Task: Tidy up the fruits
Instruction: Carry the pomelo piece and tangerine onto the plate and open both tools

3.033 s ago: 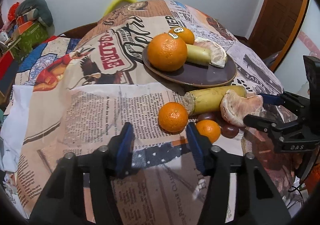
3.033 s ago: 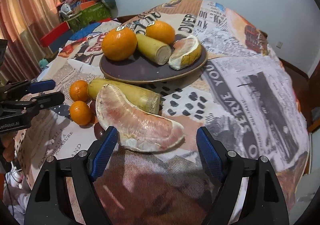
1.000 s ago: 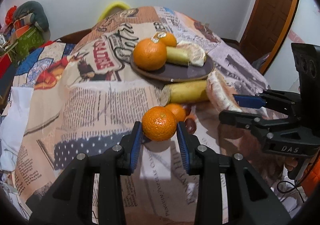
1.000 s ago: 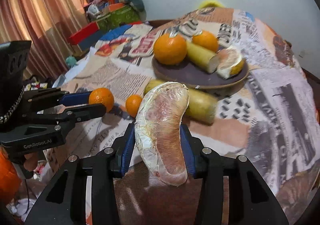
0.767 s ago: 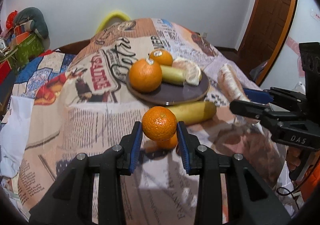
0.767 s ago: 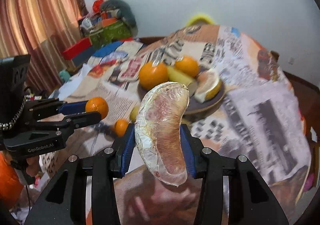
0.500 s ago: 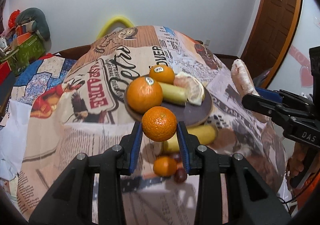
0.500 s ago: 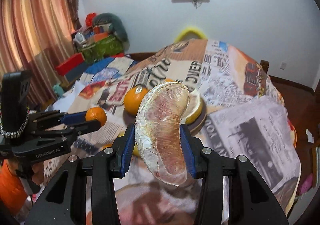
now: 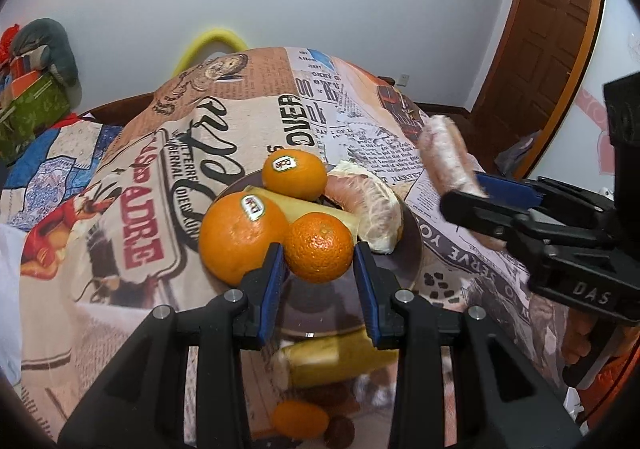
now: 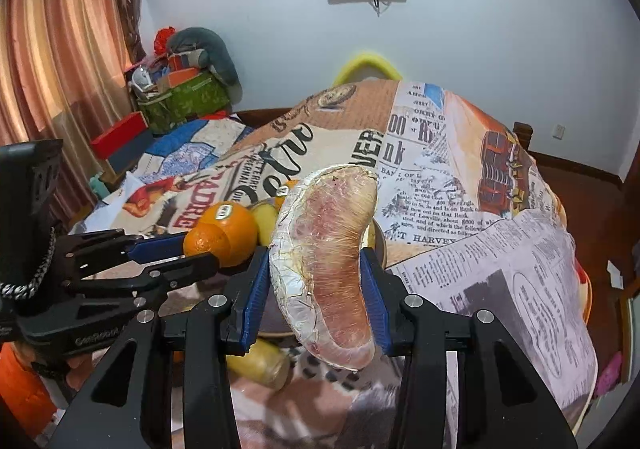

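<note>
**A:** Two fruits were in the air at once. The left gripper (image 9: pixel 318 249) had its blue pads pinched on a small mandarin (image 9: pixel 319 247), held above the near part of the dark plate (image 9: pixel 412 253). The right gripper (image 10: pixel 316 289) was squeezed on a wrapped pomelo wedge (image 10: pixel 326 261), held up over the near side of the same plate.

**B:** What was already on the plate?

**A:** A big stickered orange (image 9: pixel 242 237), a second stickered orange (image 9: pixel 294 173) behind it, a pale yellow cut piece (image 9: pixel 316 211) between them, and a peeled pomelo segment (image 9: pixel 366 209) on the right. One more yellow piece (image 9: pixel 316 357), a small mandarin (image 9: pixel 300 417) and something dark and round lay on the newsprint tablecloth (image 9: pixel 224 129), nearer than the plate.

**B:** So how should the placing have gone?

**A:** My judgement: one hand at a time. The bare glossy patch at the plate's near edge looked the best spot for the held mandarin; it should have been lowered until it touched, then freed gently, since round fruit rolls. Set against the big orange, it would have stayed put.

**B:** And the wedge?

**A:** It looked soft and slick in its film, so a light grip was wise. Laying it on its long side beside the peeled segment seemed safest, clear of the other gripper.
</note>
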Tool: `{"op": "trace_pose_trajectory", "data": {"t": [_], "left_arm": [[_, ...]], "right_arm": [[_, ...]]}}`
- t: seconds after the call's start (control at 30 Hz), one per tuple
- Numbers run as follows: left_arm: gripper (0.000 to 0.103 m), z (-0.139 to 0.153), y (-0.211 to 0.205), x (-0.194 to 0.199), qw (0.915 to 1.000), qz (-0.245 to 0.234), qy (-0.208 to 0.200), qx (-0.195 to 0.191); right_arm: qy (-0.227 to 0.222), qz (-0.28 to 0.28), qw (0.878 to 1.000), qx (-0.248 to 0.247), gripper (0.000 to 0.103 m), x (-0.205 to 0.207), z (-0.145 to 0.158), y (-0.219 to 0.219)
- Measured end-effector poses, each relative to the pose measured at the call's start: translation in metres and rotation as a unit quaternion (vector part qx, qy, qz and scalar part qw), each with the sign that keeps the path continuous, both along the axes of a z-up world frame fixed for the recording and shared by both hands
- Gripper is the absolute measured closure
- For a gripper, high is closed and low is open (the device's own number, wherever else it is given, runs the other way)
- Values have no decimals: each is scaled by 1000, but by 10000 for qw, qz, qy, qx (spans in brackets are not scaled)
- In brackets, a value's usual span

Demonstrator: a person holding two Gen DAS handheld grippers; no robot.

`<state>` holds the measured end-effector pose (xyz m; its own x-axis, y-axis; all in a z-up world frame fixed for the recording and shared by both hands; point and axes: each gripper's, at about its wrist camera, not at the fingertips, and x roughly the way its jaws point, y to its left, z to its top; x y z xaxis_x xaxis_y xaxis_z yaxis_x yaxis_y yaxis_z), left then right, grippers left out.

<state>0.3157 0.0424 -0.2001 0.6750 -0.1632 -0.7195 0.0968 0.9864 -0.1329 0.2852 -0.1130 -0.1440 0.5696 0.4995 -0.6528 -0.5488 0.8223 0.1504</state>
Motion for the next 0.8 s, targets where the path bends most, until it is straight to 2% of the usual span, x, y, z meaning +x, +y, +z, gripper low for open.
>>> {"op": "trace_pose_trajectory", "data": {"t": [0.4, 0.8], "left_arm": [[68, 0, 0, 18, 10000, -3, -67, -48], [68, 15, 18, 12, 9993, 148, -352, 19]], "right_arm": [[352, 110, 9993, -55, 62, 32, -22, 7], [515, 194, 9978, -374, 60, 53, -37, 28]]}}
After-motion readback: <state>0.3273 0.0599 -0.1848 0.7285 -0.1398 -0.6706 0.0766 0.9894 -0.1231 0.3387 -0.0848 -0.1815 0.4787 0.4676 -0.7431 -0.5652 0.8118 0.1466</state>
